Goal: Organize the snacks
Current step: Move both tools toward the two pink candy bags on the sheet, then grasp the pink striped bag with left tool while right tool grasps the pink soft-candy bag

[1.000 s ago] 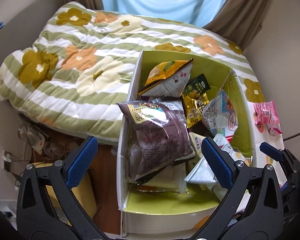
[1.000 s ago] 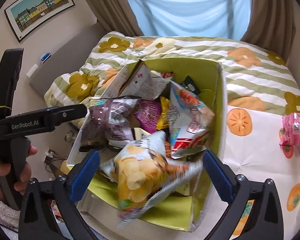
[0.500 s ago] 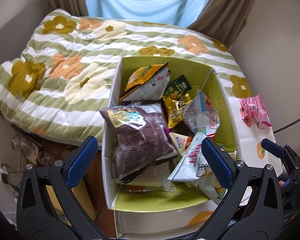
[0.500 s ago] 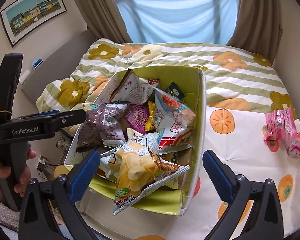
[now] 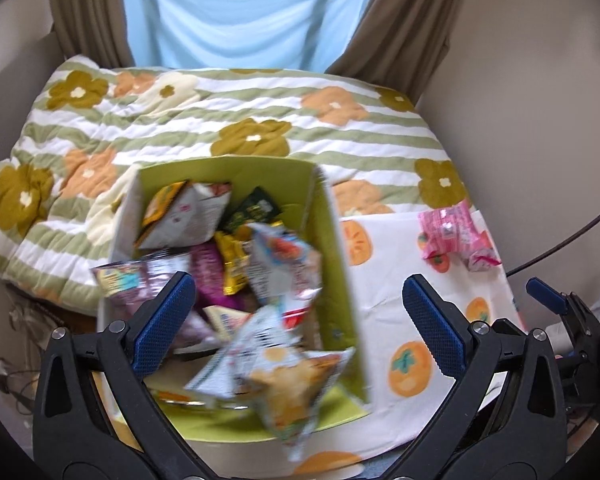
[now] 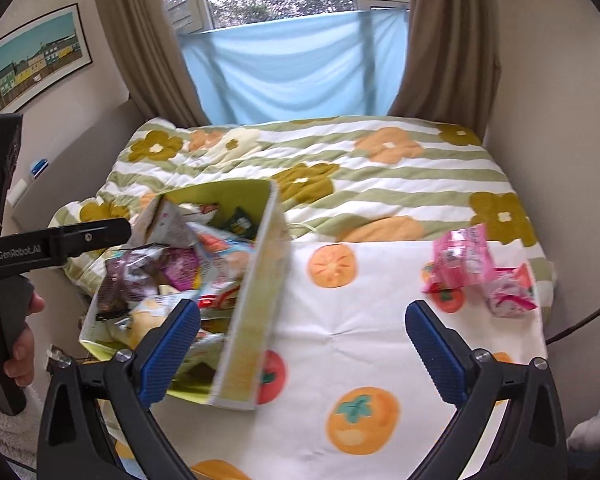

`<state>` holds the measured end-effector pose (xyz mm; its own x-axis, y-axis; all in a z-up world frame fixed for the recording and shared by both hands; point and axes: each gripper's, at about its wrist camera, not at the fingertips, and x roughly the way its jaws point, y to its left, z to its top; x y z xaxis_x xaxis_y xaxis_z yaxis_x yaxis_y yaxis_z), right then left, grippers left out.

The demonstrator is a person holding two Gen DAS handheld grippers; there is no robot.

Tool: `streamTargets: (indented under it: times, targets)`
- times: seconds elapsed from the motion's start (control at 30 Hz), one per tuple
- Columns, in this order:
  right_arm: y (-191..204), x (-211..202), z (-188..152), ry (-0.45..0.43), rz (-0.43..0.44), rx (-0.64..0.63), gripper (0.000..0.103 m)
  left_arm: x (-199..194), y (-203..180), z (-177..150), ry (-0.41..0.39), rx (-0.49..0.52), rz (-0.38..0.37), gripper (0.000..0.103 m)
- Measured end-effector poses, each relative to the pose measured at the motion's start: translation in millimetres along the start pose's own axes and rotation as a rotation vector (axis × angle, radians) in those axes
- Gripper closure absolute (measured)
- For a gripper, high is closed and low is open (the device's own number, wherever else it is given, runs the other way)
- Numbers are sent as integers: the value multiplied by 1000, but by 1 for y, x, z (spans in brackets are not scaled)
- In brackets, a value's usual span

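Through my left wrist camera, my left gripper stood spread wide with nothing between its blue pads. Beneath it sat the green box, crammed with snack bags; a chip bag spilled over the box's near edge and a purple packet leaned at its left wall. The box rested at the left edge of the persimmon-print cloth, with the flowered quilt behind it. Two pink packets lay on the cloth, well apart from the box to the right.

Through my right wrist camera, my right gripper was likewise spread wide and empty, hovering over the persimmon-print cloth between the green box on the left and the pink packets on the right. My left hand gripped the other tool's black handle at the frame's left edge. The box was blurred in this view.
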<state>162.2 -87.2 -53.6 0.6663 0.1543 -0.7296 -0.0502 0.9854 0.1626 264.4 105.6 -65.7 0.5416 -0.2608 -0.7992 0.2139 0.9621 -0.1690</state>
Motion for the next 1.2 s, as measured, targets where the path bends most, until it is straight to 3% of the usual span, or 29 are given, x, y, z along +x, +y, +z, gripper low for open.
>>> streamTargets:
  times: [0.3, 0.63, 0.97, 1.2]
  targets:
    - [-121, -15, 4, 5, -54, -11, 1, 50, -136, 16, 35, 35, -59, 0]
    - [-215, 11, 2, 38, -135, -69, 1, 161, -259, 35, 197, 151, -107, 0]
    - [-256, 91, -7, 133, -143, -75, 1, 293, -308, 40, 363, 287, -107, 0]
    - [-262, 133, -8, 200, -157, -117, 1, 347, -311, 36, 426, 325, -67, 1]
